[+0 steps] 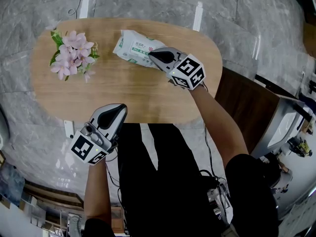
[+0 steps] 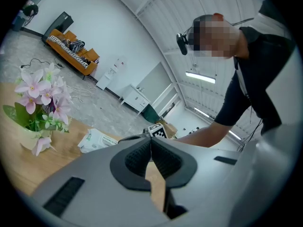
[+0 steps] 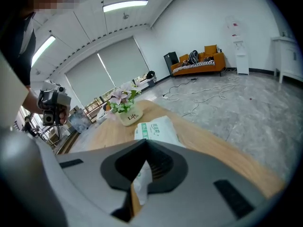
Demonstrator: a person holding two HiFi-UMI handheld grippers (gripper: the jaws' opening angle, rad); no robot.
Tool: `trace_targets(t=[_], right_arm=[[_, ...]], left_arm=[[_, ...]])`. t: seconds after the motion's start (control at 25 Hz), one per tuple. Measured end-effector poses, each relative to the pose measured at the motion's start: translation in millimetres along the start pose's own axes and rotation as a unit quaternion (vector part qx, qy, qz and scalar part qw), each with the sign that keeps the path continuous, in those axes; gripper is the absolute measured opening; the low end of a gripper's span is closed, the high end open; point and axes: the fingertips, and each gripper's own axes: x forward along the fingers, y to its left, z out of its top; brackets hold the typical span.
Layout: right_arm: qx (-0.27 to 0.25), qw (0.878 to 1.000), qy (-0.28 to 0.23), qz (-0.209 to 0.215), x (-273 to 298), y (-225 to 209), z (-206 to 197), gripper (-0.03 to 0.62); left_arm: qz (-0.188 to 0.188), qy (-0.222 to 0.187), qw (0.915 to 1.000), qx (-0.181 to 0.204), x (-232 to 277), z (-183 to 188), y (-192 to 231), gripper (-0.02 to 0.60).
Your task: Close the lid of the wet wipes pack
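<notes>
The white wet wipes pack (image 1: 134, 47) with green print lies flat at the far middle of the oval wooden table (image 1: 128, 90). My right gripper (image 1: 153, 55) is shut, its tips resting over the pack's right end. In the right gripper view the pack (image 3: 155, 126) shows just beyond the shut jaws (image 3: 144, 144), and its lid is hidden beneath them. My left gripper (image 1: 120, 110) is shut and holds nothing, hovering at the table's near edge, well away from the pack (image 2: 97, 140).
A small pot of pink flowers (image 1: 72, 53) stands at the table's far left, also seen in the left gripper view (image 2: 40, 103). Grey marble floor surrounds the table. A dark wooden piece of furniture (image 1: 247, 102) is on the right.
</notes>
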Motion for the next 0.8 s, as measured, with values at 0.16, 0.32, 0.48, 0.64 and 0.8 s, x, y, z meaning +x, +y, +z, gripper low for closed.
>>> trace_targets(t=[0.16, 0.32, 0.48, 0.64, 0.8], right_arm=[[0.003, 1.000, 0.008, -0.016, 10.3, -4.7, 0.7, 0.012], [0.005, 0.999, 0.025, -0.025, 17.6, -6.6, -3.7, 0.011], [0.005, 0.999, 0.028, -0.031, 20.0, -8.3, -5.9, 0.011], [-0.018, 0.997, 0.054, -0.048, 24.4, -10.2, -11.7, 0.011], [-0.039, 0.994, 0.077, -0.068, 27.2, -11.2, -16.0, 0.011]], left_arm=[[0.002, -0.001, 1.0000, -0.004, -1.6, -2.9, 2.6, 0.017], [0.002, -0.001, 1.0000, -0.007, -2.9, -4.7, 5.1, 0.017], [0.004, -0.001, 0.9999, -0.009, -3.1, -6.4, 9.6, 0.017], [0.008, -0.001, 0.9999, -0.009, -4.2, -6.3, 13.4, 0.016], [0.011, -0.002, 0.9999, -0.007, -5.9, -3.8, 15.7, 0.017]])
